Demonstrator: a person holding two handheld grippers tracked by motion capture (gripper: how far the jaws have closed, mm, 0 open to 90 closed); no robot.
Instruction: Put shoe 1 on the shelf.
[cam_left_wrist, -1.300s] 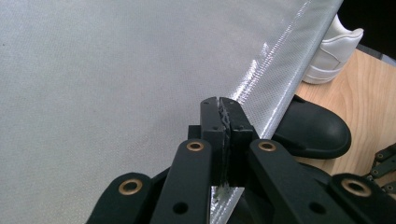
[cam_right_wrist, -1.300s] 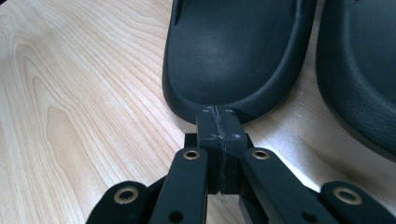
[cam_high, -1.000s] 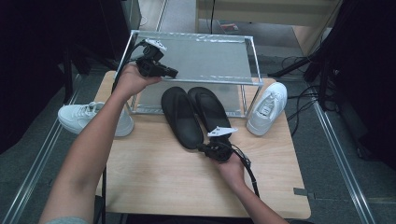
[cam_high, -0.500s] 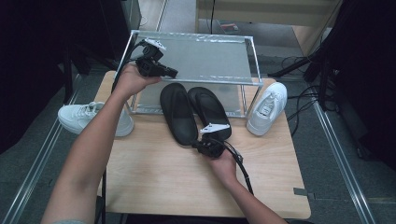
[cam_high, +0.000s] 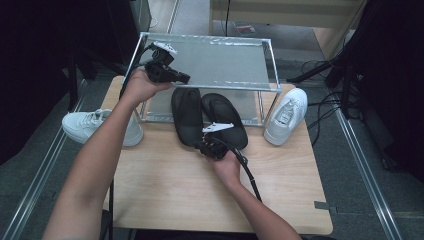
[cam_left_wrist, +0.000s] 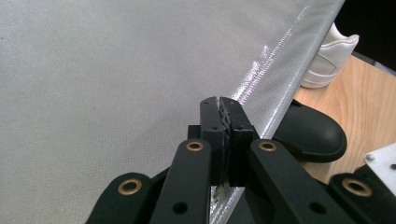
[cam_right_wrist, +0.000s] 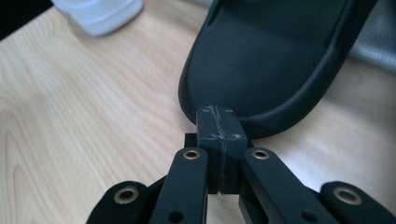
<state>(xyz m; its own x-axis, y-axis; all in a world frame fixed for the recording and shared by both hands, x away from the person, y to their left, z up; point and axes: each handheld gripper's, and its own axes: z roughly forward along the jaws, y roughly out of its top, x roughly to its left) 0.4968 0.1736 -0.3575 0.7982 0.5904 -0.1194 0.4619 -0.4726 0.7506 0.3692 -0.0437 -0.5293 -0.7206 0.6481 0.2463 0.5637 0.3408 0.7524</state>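
The right gripper (cam_high: 209, 146) has its jaws pressed together with nothing between them, tips against the heel rim of the left black slipper (cam_high: 186, 116) straight ahead. To push well, I judge it should keep low and centred on the heel so the slipper slides straight under the metal rack (cam_high: 270, 65). The left gripper (cam_left_wrist: 219, 109), closed and empty, hovers above the rack's top. The second slipper (cam_high: 224, 119) crowds one side; bare table (cam_high: 165, 185) lies behind.
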